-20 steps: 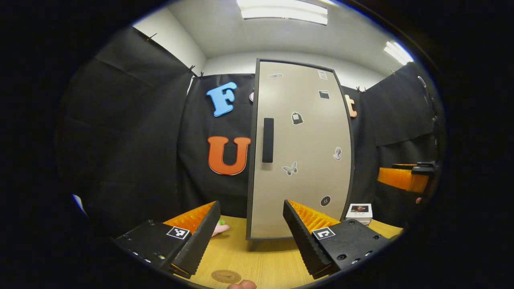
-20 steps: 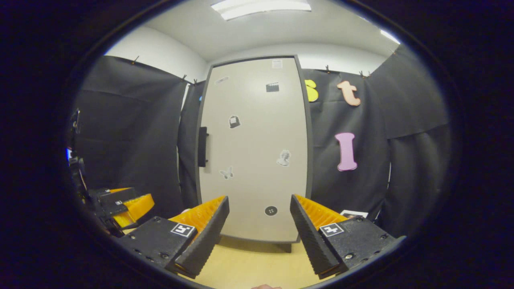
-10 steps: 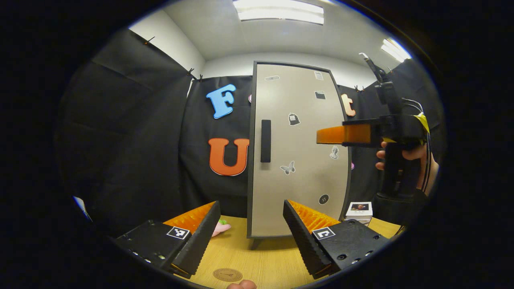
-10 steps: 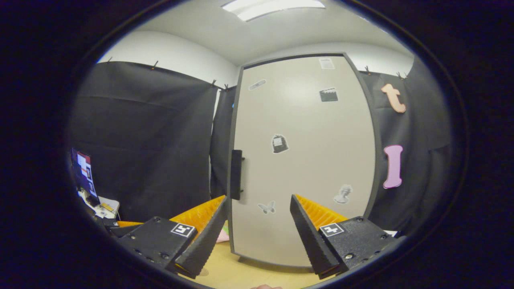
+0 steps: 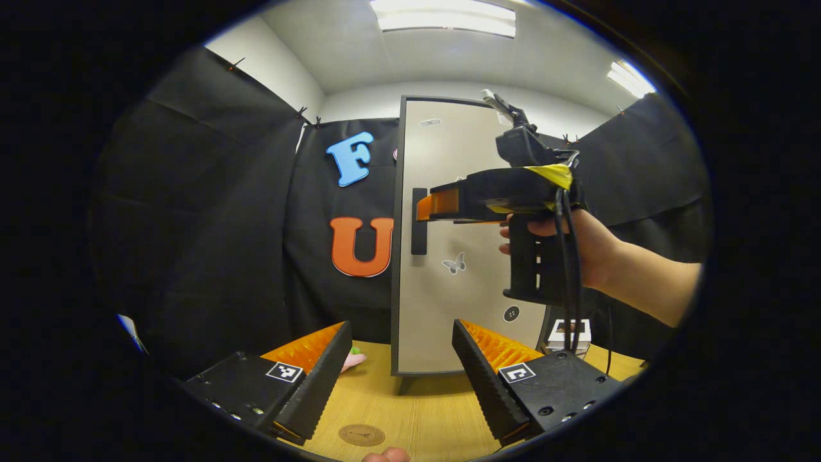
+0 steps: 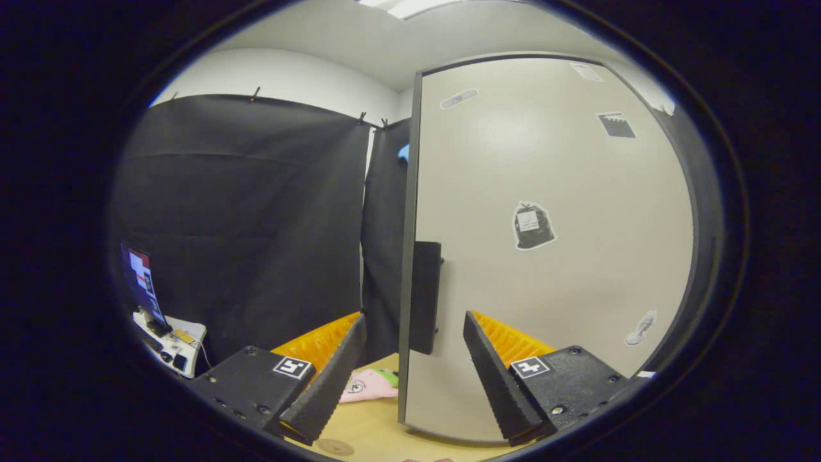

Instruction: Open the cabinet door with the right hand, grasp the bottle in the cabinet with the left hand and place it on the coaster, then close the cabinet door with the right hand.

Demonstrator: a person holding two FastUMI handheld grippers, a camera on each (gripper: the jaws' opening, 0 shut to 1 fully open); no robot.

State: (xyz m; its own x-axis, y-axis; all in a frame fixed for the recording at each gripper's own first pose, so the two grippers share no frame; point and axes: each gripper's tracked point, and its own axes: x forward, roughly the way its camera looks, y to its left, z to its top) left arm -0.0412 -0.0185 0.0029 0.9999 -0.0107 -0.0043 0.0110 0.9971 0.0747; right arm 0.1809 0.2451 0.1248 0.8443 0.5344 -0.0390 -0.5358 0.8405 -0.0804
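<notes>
Reaching for the closed beige cabinet door's (image 6: pixel 551 256) black bar handle (image 6: pixel 424 296), right hand-held gripper (image 6: pixel 414 359) spread apart; next needs clamping, pulling.

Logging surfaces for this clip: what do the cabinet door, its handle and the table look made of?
Door: smooth beige panel, probably laminate or painted board; it shows a soft light sheen and a dark edge.
Handle: matte black bar, plastic or metal, unclear.
Table: light wood-grain top, likely laminate; fine straight grain lines.
</notes>
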